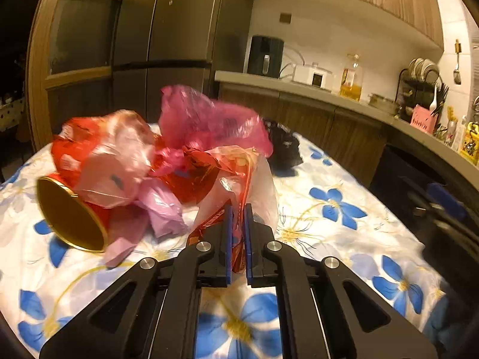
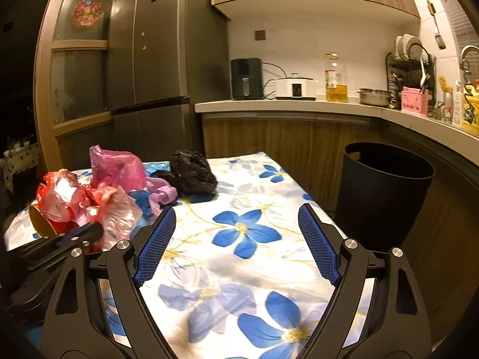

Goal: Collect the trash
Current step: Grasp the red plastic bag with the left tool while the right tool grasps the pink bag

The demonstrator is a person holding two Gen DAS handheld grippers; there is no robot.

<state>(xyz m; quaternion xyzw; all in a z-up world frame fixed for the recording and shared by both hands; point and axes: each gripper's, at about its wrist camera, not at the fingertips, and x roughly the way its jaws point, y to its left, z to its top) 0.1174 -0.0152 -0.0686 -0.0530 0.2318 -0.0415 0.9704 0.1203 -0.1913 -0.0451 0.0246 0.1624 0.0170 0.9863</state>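
Observation:
A heap of crumpled plastic bags and wrappers (image 1: pixel 167 155) lies on the flowered tablecloth (image 1: pixel 344 239), with a red can with a gold end (image 1: pixel 71 212) at its left. My left gripper (image 1: pixel 238 209) is shut on a red-and-clear plastic wrapper (image 1: pixel 239 173) at the heap's near edge. A crumpled black bag (image 1: pixel 283 146) lies behind. In the right wrist view my right gripper (image 2: pixel 236 218) is open and empty above the cloth (image 2: pixel 239 239), right of the heap (image 2: pixel 98 197). The black bag (image 2: pixel 191 173) lies beyond it. A black trash bin (image 2: pixel 383 191) stands on the floor right of the table.
A dark fridge (image 2: pixel 161 59) and a wooden cabinet (image 2: pixel 77 68) stand behind the table. The kitchen counter (image 2: pixel 299 106) holds an air fryer, a white cooker, an oil bottle, a pot and a dish rack. The left gripper's body (image 2: pixel 60 242) shows at the left of the right wrist view.

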